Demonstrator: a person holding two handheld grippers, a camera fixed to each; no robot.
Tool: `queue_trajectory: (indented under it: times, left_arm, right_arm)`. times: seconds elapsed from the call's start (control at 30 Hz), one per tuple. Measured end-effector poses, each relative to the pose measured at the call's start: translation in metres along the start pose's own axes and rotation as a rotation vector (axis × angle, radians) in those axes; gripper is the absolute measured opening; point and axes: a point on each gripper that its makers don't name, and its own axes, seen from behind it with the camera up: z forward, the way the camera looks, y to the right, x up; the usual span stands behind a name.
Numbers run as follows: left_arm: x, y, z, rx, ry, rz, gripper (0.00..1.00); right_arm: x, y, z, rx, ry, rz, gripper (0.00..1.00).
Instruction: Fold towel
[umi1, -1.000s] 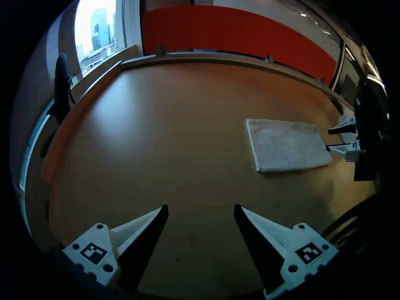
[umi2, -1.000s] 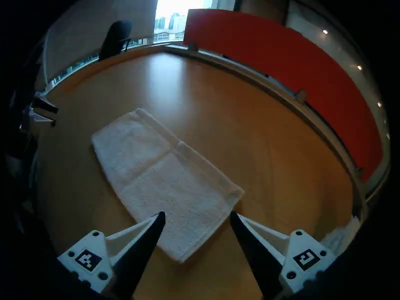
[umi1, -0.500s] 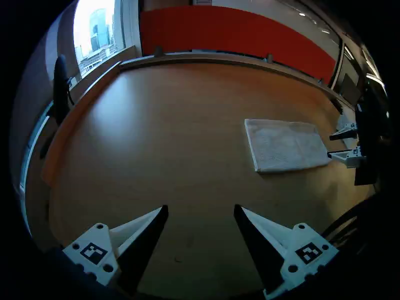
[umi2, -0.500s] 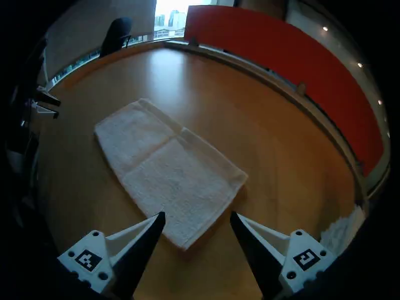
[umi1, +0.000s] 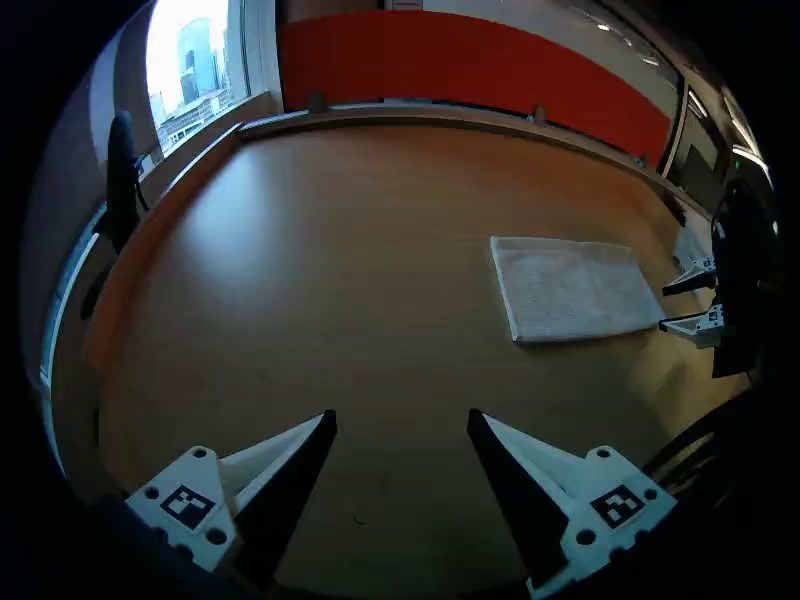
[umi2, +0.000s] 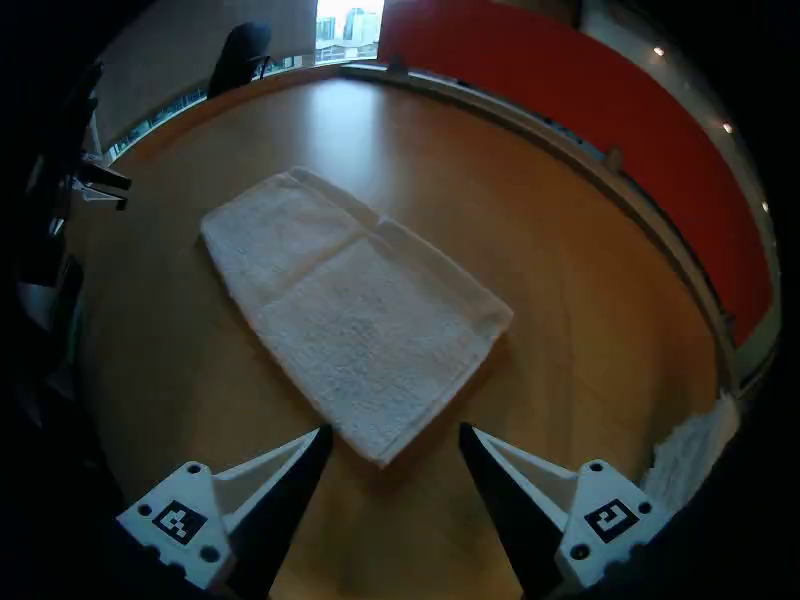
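White terry, folded into a flat rectangle, the towel (umi2: 350, 310) lies on the wooden table (umi2: 580, 300). One of its corners points toward the right gripper (umi2: 392, 428) and ends just short of the gap between the fingers. Those two white fingers stand well apart, holding nothing, over bare wood just near of the towel. A seam or fold line crosses the cloth's width in the right gripper view. In the left gripper view the towel sits to the right on the table, well apart from the left gripper (umi1: 400, 412), whose fingers are likewise spread wide with nothing between them, above open tabletop. That same view shows the right gripper at the far right, just beside the towel's short edge, its tips apart. Whether they touch the cloth cannot be told. A red panel (umi1: 450, 60) runs along the table's far edge, a bright window (umi1: 190, 60) is at the far left, and a dark chair (umi1: 122, 170) stands beside the table's left edge.
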Motion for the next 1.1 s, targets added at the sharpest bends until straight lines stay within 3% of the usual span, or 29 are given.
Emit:
queue_trajectory:
  times: [0.67,0.87,1.0,1.1]
  left_arm:
    - [0.001,0.000,0.001,-0.002,0.001,0.000,0.97]
    - [0.001,0.002,0.002,-0.004,0.001,0.002,0.98]
    - [0.001,0.003,0.003,-0.006,0.002,0.004,0.98]
    - [0.002,0.004,0.002,-0.008,0.004,0.002,0.97]
  right_arm:
    - [-0.021,-0.008,-0.003,0.069,-0.077,0.022,0.57]
    - [-0.022,-0.010,-0.003,0.083,-0.081,0.019,0.55]
    - [-0.021,-0.010,-0.001,0.089,-0.085,0.017,0.41]
    - [-0.020,-0.011,-0.001,0.096,-0.082,0.016,0.36]
